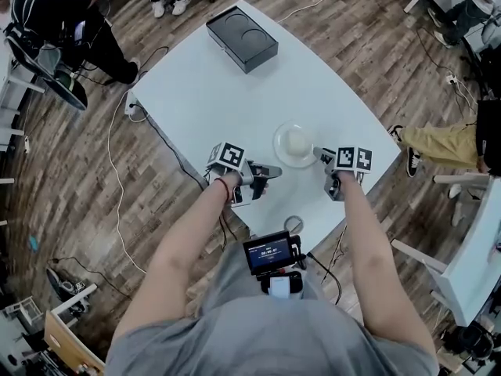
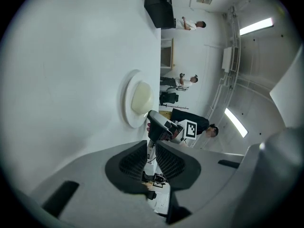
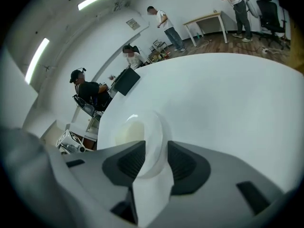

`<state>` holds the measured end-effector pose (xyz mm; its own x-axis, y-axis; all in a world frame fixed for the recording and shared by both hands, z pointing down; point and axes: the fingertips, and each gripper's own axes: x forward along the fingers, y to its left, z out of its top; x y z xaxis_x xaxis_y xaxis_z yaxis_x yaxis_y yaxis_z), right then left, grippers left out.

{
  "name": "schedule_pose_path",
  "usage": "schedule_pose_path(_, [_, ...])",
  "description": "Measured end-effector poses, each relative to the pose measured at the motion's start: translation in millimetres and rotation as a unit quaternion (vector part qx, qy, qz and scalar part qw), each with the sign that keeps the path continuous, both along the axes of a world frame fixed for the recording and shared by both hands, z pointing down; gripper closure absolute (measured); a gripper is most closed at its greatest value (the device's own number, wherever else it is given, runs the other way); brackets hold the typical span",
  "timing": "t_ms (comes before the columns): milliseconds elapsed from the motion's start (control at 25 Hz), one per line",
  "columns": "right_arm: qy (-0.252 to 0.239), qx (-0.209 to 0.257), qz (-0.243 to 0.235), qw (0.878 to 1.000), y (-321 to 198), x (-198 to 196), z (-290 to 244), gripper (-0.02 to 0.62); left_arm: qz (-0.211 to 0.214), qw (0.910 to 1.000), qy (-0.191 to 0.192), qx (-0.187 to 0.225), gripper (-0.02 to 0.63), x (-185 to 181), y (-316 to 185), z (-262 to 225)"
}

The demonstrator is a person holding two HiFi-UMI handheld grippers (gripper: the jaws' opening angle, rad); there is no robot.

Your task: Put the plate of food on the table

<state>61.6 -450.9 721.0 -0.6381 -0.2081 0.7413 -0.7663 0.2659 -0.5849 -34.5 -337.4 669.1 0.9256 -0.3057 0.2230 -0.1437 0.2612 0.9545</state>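
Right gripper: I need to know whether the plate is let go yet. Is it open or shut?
Shut on the plate. The right gripper view shows the right gripper with its jaws pressed on both sides of the rim.

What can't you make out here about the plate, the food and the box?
- Food: only a pale mound. It is too small in the head view and soft in both gripper views.
- Plate: its near rim is covered by the right gripper jaws in the right gripper view.
- Box: what it holds. Only its dark top shows in the head view, and the frame edge cuts it off in the left gripper view.
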Motion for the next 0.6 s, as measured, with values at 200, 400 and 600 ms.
schedule_pose_path(200, [-0.035,-0.01,0.01,0.999,8,0,-10,0.472,-0.021,0.9997,0.002,0.011,0.566,-2,-8,-3])
schedule_pose_path(400, [-0.042,-0.011,0.011,0.999,22,3,-15,0.472,-0.031,0.9988,-0.008,0.036,0.566,-3,-13,-6])
schedule_pose_path(600, [-0.074,0.017,0.004,0.997,44,-1,-32,0.474,-0.003,0.9921,-0.053,0.114,0.566,-1,-7,-14])
